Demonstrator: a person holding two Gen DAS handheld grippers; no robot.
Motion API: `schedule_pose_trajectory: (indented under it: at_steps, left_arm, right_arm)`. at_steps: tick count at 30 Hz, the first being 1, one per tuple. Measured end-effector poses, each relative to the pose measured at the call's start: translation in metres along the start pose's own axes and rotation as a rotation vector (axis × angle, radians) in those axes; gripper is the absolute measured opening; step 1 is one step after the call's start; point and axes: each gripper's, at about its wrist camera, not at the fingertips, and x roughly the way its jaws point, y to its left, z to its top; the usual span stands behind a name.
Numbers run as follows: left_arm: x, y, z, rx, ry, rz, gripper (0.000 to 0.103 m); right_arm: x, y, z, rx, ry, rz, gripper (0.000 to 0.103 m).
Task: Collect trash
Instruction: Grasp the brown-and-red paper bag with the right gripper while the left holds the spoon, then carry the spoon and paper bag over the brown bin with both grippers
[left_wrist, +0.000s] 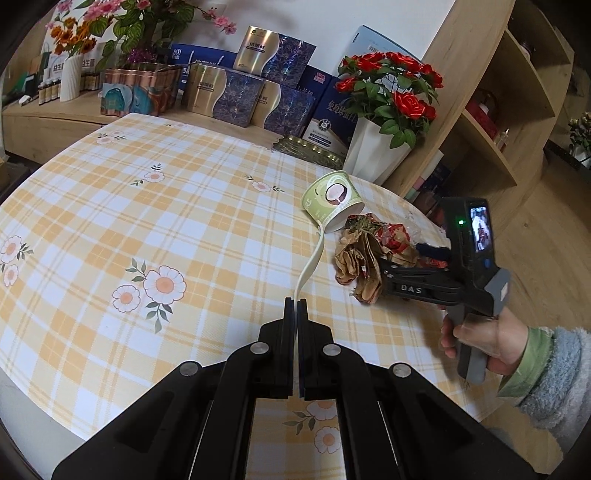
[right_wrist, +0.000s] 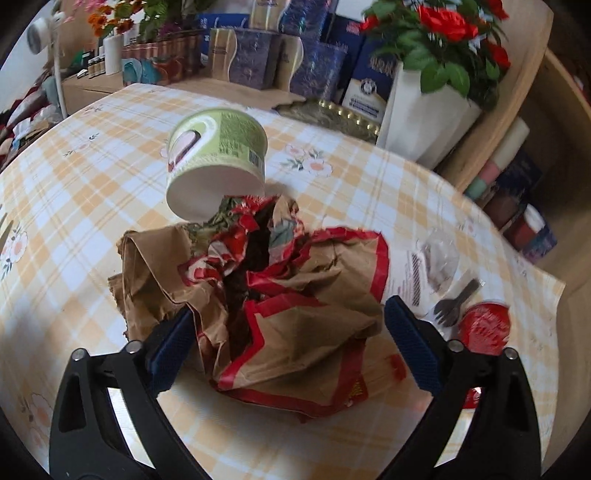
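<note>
Your left tool (left_wrist: 296, 303) is clamped on a white strip (left_wrist: 312, 260) peeling off the green cup (left_wrist: 332, 201) (tipped on its side on the table (left_wrist: 147, 229)). Your right tool (right_wrist: 288, 328) straddles the crumpled brown-and-red paper (right_wrist: 295, 295), jaws wide, not yet pressing.

The left gripper (left_wrist: 296, 304) has black linkage arms with round silver rivets, the right gripper (right_wrist: 288, 336) blue textured pads, a "DAS" label and grey handle, held by a hand (left_wrist: 487, 339) in a fuzzy grey-blue sleeve with green cuff.
</note>
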Motion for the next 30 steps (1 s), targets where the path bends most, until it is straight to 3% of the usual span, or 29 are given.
schedule_pose_trajectory:
  at_steps: [1,4,12,21,30]
  left_arm:
    - [-0.002,-0.001,0.0,0.003,-0.004,-0.003,0.002]
    - [-0.008,-0.004,-0.001,0.005,-0.011,-0.013,0.002]
    - [-0.028,-0.017,-0.006,0.005,-0.02,-0.039,0.002]
    - [-0.061,-0.056,-0.025,0.085,-0.008,-0.084,0.002]
    - [-0.09,-0.1,-0.065,0.206,0.043,-0.14,0.002]
  right_arm:
    - [-0.006,-0.002,-0.001,0.007,-0.023,0.012,0.079]
    - [-0.027,-0.009,-0.008,0.046,-0.073,0.053,0.074]
    - [-0.104,-0.041,-0.037,0.172,-0.203,0.136,0.073]
    - [-0.191,-0.075,-0.116,0.318,-0.283,0.127,0.073]
    - [-0.252,-0.072,-0.186,0.368,-0.305,0.125,0.073]
